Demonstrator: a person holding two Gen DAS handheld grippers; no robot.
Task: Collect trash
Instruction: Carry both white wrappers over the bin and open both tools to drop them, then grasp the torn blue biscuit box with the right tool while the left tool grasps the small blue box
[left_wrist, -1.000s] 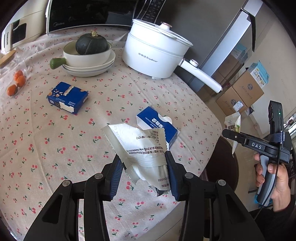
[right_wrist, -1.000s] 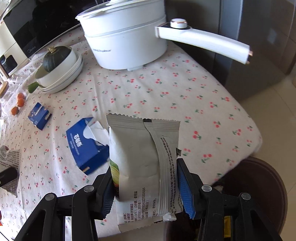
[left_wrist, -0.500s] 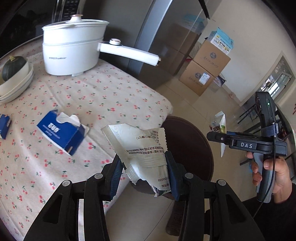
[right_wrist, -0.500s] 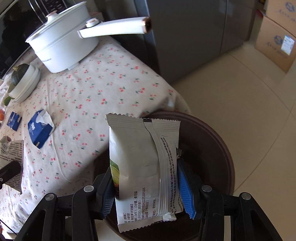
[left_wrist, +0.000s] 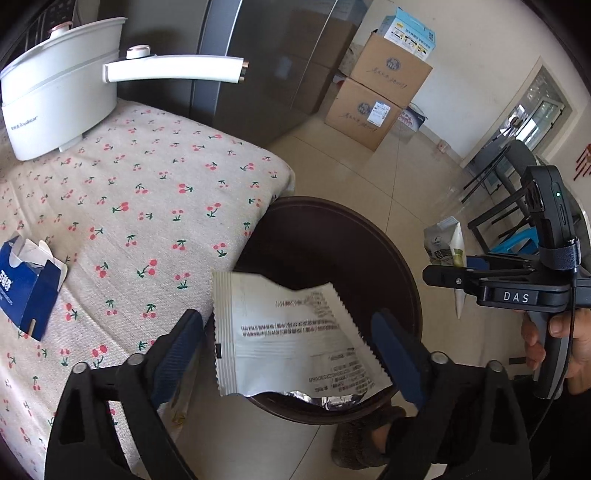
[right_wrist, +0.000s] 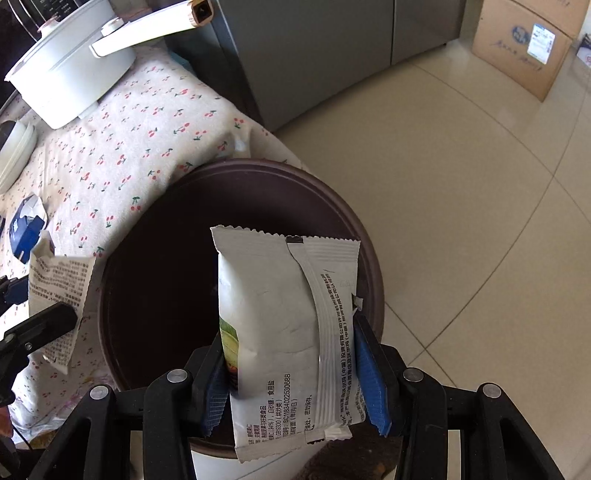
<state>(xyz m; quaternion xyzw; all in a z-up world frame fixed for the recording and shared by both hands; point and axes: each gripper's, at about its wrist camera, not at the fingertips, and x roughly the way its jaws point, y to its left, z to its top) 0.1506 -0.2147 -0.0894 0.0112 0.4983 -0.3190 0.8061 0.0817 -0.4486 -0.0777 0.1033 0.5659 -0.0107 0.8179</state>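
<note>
A: Right gripper (right_wrist: 288, 332), panel one: gripping what?

B: Clamping a white pouch (right_wrist: 288, 314) between the blue pads (right_wrist: 369, 373), jaws closed against both side edges. Holding it upright, back face toward the camera.

A: Looking like what, up close?

B: Showing a zigzag-cut top edge, a raised back seam running top to bottom, black print along the seam and near the bottom, and a patch of green and yellow artwork peeking round the left edge. Bulging slightly in the middle, creasing near the bottom seal.

A: Hanging where?

B: Hovering directly above the mouth of the round dark-brown bin (right_wrist: 166, 277), standing on the tiled floor just beside the corner of the cherry-print tablecloth (left_wrist: 147, 192).

A: And the left gripper (left_wrist: 286, 317), panel two?

B: Standing wide open, fingers spread well apart. Framing a torn silver-white wrapper (left_wrist: 291, 339) between them, with a gap showing at the left finger; touching the right pad or not, impossible to tell.

A: Appearing how?

B: Lying flat and tilted, serrated along both sides, carrying rows of black print, and gaping at the lower edge, exposing crinkled foil inside. Overlapping the near rim of the bin, partly above the opening.

A: Surrounding items?

B: Sitting on the cloth: a white long-handled pot (left_wrist: 55, 96) at the far end and an opened blue tissue box (left_wrist: 26, 284) nearer. Stacking against the far wall: cardboard boxes (left_wrist: 376, 96).
</note>
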